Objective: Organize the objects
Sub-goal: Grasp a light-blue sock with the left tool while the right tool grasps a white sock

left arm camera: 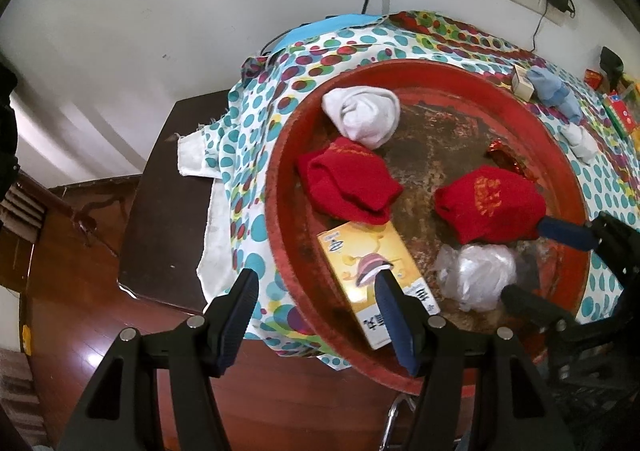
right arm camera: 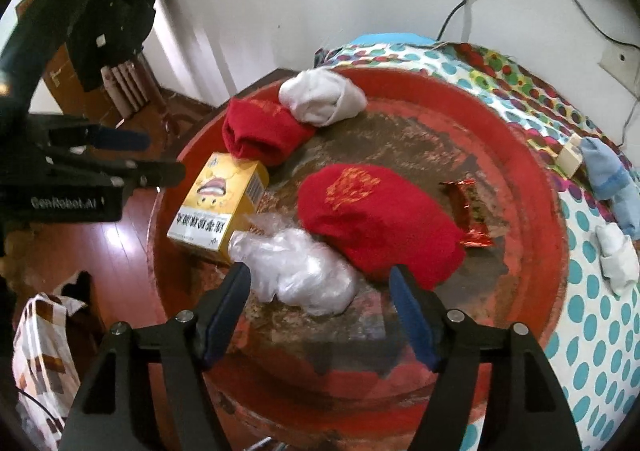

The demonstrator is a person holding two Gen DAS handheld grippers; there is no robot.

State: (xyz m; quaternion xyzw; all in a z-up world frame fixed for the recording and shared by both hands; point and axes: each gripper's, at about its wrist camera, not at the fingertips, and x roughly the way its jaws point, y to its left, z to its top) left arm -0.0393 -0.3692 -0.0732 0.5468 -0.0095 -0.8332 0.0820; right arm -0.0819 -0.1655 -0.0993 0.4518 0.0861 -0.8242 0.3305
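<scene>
A round red tray (left arm camera: 280,207) (right arm camera: 532,187) holds a white sock ball (left arm camera: 362,115) (right arm camera: 322,97), two rolled red socks (left arm camera: 348,183) (left arm camera: 490,203), a yellow box (left arm camera: 360,263) (right arm camera: 218,203), a crumpled clear plastic bag (left arm camera: 476,275) (right arm camera: 296,271) and a red foil wrapper (right arm camera: 466,207). My right gripper (right arm camera: 320,271) stands open low over the tray. The bag lies between its fingers, and the pads do not press on it. My left gripper (left arm camera: 316,277) is open over the tray's left rim, one finger in front of the yellow box, holding nothing.
The tray rests on a dotted tablecloth (left arm camera: 248,139). On the cloth to the right lie a blue sock (right arm camera: 608,175), a small white sock (right arm camera: 616,255) and a small pale box (right arm camera: 570,159). Beyond the table's left edge is wooden floor (left arm camera: 80,271); a wall with cables stands behind.
</scene>
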